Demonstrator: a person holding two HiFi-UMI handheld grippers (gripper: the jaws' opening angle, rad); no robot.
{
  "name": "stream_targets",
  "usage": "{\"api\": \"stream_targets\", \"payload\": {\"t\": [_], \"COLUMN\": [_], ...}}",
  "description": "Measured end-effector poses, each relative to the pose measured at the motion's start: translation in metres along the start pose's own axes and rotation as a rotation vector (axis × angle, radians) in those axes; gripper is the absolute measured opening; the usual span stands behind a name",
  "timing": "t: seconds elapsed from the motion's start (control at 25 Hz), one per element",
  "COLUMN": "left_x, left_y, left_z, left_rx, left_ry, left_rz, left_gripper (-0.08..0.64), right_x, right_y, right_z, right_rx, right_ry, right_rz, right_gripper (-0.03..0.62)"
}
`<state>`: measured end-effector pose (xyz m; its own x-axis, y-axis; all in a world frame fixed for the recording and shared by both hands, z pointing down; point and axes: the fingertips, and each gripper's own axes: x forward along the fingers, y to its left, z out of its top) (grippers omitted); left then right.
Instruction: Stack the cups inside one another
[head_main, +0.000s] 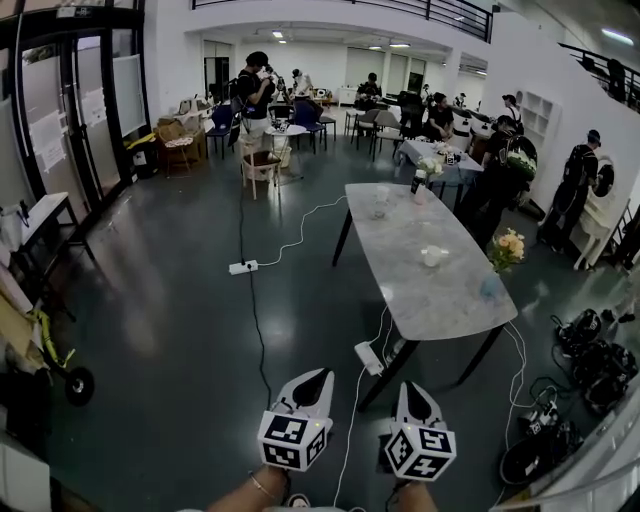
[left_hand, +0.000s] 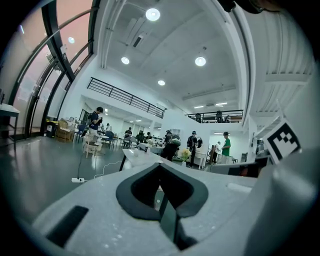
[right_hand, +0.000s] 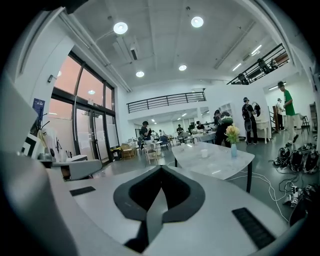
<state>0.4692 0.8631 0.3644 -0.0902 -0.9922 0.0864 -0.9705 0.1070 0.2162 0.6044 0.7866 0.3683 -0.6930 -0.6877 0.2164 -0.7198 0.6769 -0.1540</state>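
Observation:
A long marble table (head_main: 420, 290) stands ahead of me on the grey floor. On it sits a small white cup (head_main: 432, 256), also visible as the white cup (right_hand: 204, 153) in the right gripper view. A second pale cup (head_main: 380, 206) stands near the table's far end. My left gripper (head_main: 320, 376) and right gripper (head_main: 411, 387) hover side by side over the floor, short of the table's near end. Both are shut with nothing between the jaws. From the left gripper (left_hand: 160, 165) and from the right gripper (right_hand: 160, 168), the jaw tips meet in a point.
A vase of yellow flowers (head_main: 506, 248) stands at the table's right edge. A power strip (head_main: 243, 267) and white cables lie on the floor left of the table. Gear and cables (head_main: 590, 360) are piled at the right. Several people, chairs and tables fill the far end.

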Motion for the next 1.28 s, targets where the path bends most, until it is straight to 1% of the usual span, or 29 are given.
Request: {"api": "stream_targets", "payload": {"t": [0.12,0.2,0.32,0.44,0.64,0.8,0.96,1.12,1.28], "left_x": [-0.003,-0.003,-0.003,0.0,0.02,0.044,0.073,0.114,0.159], "left_y": [0.024,0.038,0.054,0.069,0.085,0.103,0.125,0.147,0.163], "left_z": [-0.004,-0.007,-0.009,-0.007,-0.003,-0.001,0.002,0.011,0.021], "left_rx": [-0.004,-0.023,-0.048,-0.05,-0.047,-0.039,-0.023,-0.015,-0.006], "left_ry": [0.009,0.015,0.02,0.021,0.015,0.018,0.031,0.037,0.04], "left_rz": [0.019,0.037,0.055,0.062,0.076,0.085,0.091,0.096,0.1], "left_gripper": [-0.003,-0.003,-0.003,-0.003,-0.003,-0.003,-0.003,-0.003,-0.003], "right_x": [0.007,0.009,0.011,0.016,0.044,0.082,0.129,0.18,0.228], "right_y": [0.008,0.009,0.002,-0.002,-0.009,-0.01,-0.003,-0.005,-0.019], "right_z": [-0.005,-0.011,-0.021,-0.024,-0.02,-0.016,-0.009,0.001,0.018], "right_rx": [0.004,-0.001,-0.005,0.002,-0.015,-0.014,-0.014,-0.019,-0.031], "right_ry": [0.009,0.029,0.064,0.076,0.087,0.089,0.091,0.104,0.11], "right_rz": [-0.014,-0.023,-0.051,-0.079,-0.076,-0.057,-0.026,-0.004,0.004], "right_gripper": [0.0,0.0,0.0,0.0,0.0,0.0,0.0,0.0,0.0]}}
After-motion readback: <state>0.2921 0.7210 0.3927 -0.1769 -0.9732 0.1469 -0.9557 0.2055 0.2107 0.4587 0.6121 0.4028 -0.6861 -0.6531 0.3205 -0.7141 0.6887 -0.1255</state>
